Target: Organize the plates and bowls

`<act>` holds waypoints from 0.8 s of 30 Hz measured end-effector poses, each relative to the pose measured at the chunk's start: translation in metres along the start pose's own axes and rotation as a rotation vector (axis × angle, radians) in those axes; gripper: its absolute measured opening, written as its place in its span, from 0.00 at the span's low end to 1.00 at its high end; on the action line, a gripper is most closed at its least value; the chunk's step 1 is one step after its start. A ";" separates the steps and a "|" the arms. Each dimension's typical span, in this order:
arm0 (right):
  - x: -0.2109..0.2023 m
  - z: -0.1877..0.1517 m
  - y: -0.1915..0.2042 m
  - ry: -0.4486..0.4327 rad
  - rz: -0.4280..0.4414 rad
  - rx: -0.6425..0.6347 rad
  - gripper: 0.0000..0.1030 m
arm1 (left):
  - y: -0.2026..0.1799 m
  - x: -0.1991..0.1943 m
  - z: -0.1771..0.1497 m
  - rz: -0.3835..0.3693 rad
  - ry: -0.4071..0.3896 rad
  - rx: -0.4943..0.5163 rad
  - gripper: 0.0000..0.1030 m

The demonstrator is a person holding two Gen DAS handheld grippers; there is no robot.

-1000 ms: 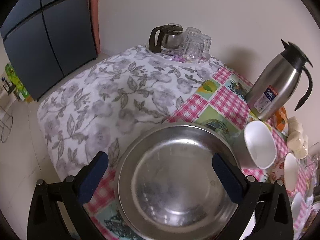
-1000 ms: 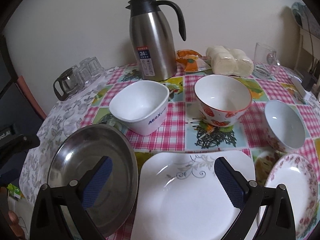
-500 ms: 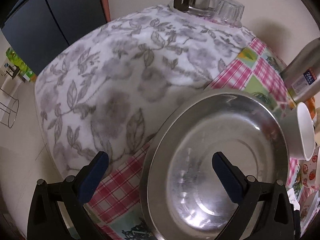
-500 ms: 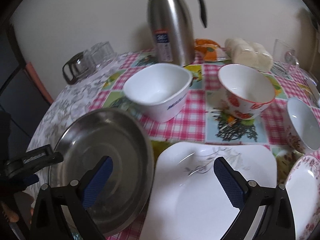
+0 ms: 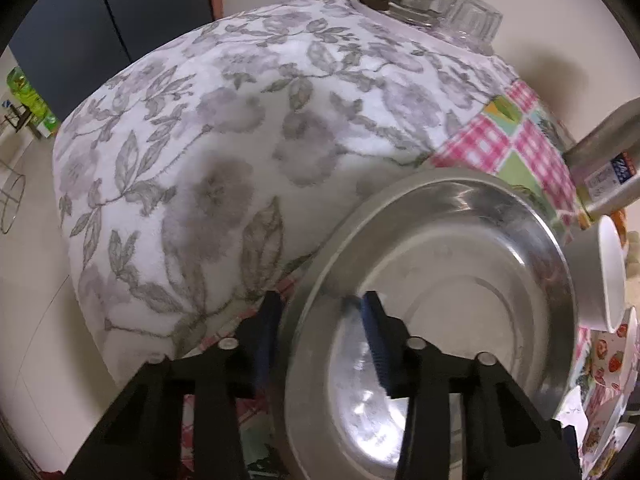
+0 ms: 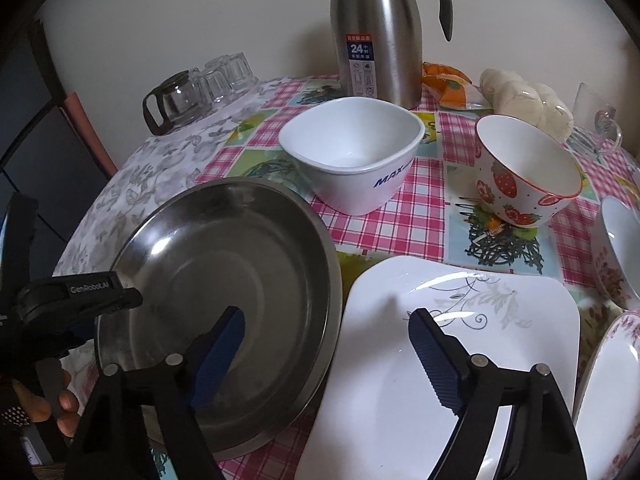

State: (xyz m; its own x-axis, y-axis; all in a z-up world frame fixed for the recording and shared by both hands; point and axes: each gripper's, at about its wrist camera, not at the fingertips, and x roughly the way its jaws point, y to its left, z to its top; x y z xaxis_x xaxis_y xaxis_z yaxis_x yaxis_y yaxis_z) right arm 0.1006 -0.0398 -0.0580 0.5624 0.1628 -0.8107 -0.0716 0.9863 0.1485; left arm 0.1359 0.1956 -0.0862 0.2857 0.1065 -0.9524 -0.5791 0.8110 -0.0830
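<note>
A round steel plate (image 5: 460, 280) (image 6: 224, 264) lies at the table's near left corner. My left gripper (image 5: 320, 320) straddles its near rim, one pad outside and one inside. The jaws are closing and both pads look pressed on the rim. My right gripper (image 6: 326, 316) hovers low, its jaws closing with nothing pressed. Its left finger is over the steel plate and its right finger over a white square plate (image 6: 460, 360). Beyond stand a white square bowl (image 6: 352, 152), a strawberry bowl (image 6: 524, 176) and a floral bowl (image 6: 616, 248). A floral plate (image 6: 612, 392) lies at the right.
A steel thermos jug (image 6: 376, 32) stands at the back by the wall. A glass coffee pot (image 6: 172, 100) and upturned glasses (image 6: 228, 74) sit at the back left on the floral cloth (image 5: 240, 140). Buns (image 6: 520, 96) and a glass mug (image 6: 596, 120) are back right. A hand (image 6: 60, 404) holds the left gripper.
The left gripper dropped toward the steel plate's near rim and its wide-open jaws closed onto it. The right gripper's jaws narrowed a little and it moved closer to the plates.
</note>
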 end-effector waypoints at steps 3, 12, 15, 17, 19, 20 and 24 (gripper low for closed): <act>0.001 0.000 0.000 0.003 0.002 -0.002 0.80 | 0.006 -0.001 0.001 -0.007 -0.011 -0.024 0.34; 0.002 -0.002 0.003 -0.004 -0.003 0.000 0.78 | 0.032 -0.012 0.001 0.007 -0.025 -0.079 0.34; 0.005 -0.002 0.003 0.007 0.020 0.013 0.77 | 0.039 -0.013 0.001 0.005 -0.024 -0.102 0.34; 0.007 -0.002 0.006 0.016 0.032 0.006 0.69 | 0.042 -0.014 0.000 0.007 -0.026 -0.109 0.34; 0.007 -0.003 0.010 0.010 0.029 -0.007 0.67 | 0.044 -0.015 -0.001 0.011 -0.027 -0.116 0.35; 0.007 -0.003 0.011 0.004 0.028 -0.011 0.65 | 0.045 -0.015 -0.001 0.014 -0.028 -0.117 0.36; 0.003 -0.002 0.016 -0.015 0.034 -0.026 0.48 | 0.046 -0.017 -0.001 0.024 -0.031 -0.123 0.36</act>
State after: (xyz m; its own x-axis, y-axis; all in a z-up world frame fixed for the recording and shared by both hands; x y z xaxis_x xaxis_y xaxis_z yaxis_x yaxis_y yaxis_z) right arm 0.0994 -0.0236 -0.0596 0.5715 0.1960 -0.7969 -0.1122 0.9806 0.1608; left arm 0.1031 0.2308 -0.0745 0.2929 0.1449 -0.9451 -0.6748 0.7316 -0.0970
